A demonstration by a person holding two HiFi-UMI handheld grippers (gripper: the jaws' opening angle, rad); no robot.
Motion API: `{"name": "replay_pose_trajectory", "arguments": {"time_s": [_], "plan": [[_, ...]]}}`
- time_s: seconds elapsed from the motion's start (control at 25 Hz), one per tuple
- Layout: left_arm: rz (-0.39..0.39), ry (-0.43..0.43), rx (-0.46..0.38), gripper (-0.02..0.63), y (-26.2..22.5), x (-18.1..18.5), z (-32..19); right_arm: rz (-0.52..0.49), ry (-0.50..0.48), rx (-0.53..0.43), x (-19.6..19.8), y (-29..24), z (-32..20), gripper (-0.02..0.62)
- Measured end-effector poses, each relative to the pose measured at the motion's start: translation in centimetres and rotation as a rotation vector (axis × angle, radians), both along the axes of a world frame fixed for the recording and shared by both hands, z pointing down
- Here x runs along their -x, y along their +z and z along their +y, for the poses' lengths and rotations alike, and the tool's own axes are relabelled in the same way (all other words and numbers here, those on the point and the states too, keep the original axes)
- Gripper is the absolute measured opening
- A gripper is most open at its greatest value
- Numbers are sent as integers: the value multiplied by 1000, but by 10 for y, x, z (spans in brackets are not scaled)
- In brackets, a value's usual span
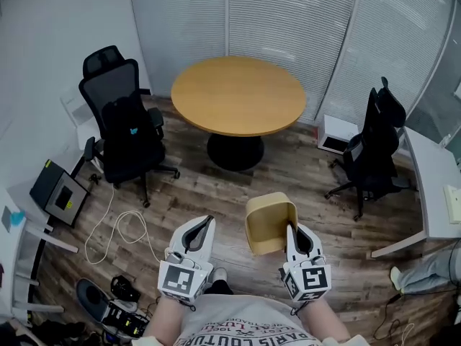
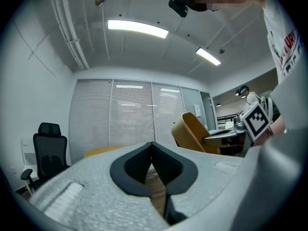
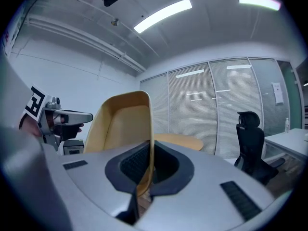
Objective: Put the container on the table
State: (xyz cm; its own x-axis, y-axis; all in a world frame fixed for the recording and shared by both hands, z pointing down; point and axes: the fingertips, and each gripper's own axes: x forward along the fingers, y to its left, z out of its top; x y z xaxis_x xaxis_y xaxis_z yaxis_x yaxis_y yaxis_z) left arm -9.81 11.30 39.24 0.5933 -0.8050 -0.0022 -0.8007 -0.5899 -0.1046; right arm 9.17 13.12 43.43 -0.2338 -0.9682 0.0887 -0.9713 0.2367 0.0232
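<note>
The right gripper (image 1: pixel 294 229) (image 3: pixel 150 154) is clamped on one thin side wall of the mustard-yellow open plastic container (image 1: pixel 268 220) (image 3: pixel 122 121), with that wall sandwiched between the two dark pads. The container sticks up past the jaw tips, tilted, its open side facing the person's left. It's in the air over the wood-plank floor (image 1: pixel 194 186), well apart from the round light-wood table (image 1: pixel 238 96), at roughly 6 o'clock from it in the head view.

The left gripper (image 1: pixel 207 220) (image 2: pixel 152 145) has its jaws together at the tips with nothing between them, and sits at about 9 o'clock from the container. One black mesh office chair (image 1: pixel 119 121) stands at the table's 8 o'clock, and another black office chair (image 1: pixel 374 146) at its 4 o'clock.
</note>
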Motion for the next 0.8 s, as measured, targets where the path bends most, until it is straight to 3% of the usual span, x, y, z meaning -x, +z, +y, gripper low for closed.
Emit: {"name": "replay_pose_trajectory", "arguments": {"time_s": [0.2, 0.48, 0.8], "plan": [[1, 29, 6, 6, 0, 45, -68, -10, 34, 17, 44, 3, -68, 12], [16, 19, 32, 6, 8, 93, -126, 5, 37, 34, 86, 6, -125, 12], [13, -29, 71, 6, 31, 107, -187, -5, 21, 54, 92, 23, -197, 12]]}}
